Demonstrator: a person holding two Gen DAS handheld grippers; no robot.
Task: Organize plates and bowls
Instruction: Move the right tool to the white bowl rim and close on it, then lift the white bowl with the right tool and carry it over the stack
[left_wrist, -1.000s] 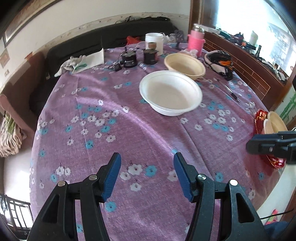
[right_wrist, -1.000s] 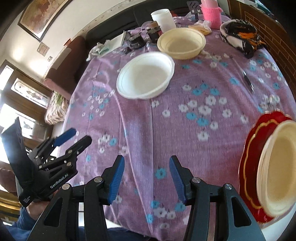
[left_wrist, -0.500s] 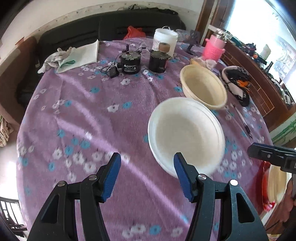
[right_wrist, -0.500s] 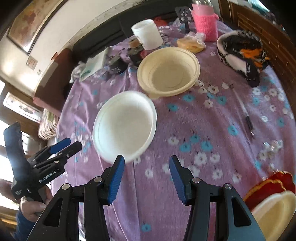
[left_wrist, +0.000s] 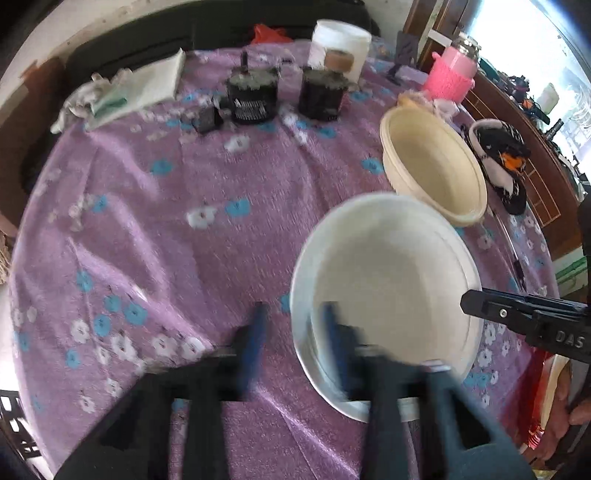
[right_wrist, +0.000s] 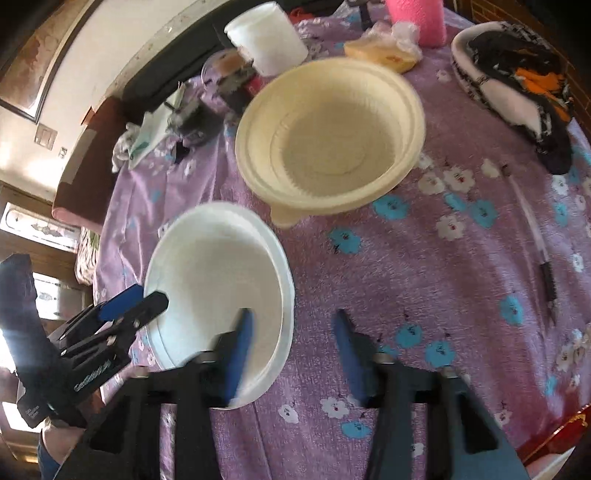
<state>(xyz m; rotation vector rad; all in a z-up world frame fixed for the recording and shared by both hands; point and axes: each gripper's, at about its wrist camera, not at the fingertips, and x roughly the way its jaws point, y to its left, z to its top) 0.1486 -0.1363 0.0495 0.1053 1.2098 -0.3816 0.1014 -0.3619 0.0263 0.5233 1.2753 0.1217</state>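
A white bowl (left_wrist: 391, 291) stands on the purple flowered tablecloth (left_wrist: 177, 258), with a cream bowl (left_wrist: 436, 166) just behind it. My left gripper (left_wrist: 295, 332) is blurred and straddles the white bowl's left rim. Its jaws are closing, and a gap still shows on both sides of the rim. My right gripper (right_wrist: 293, 343) straddles the right rim of the white bowl (right_wrist: 214, 284). Its jaws are closing too, one finger inside the bowl and one outside. The cream bowl (right_wrist: 328, 140) lies beyond. Each gripper shows in the other's view: the right (left_wrist: 517, 321) and the left (right_wrist: 140, 302).
At the table's near right edge sits a red plate (left_wrist: 537, 384) with another cream bowl on it. Two black jars (left_wrist: 251, 98), a white tub (left_wrist: 341, 40), a pink bottle (left_wrist: 452, 74), a folded cloth (left_wrist: 140, 88), a black-and-white bag (right_wrist: 517, 81) and a pen (right_wrist: 532, 229) lie further back.
Both grippers have come forward and down from the near edge to the white bowl. Their jaws have narrowed and now stand over opposite rims.
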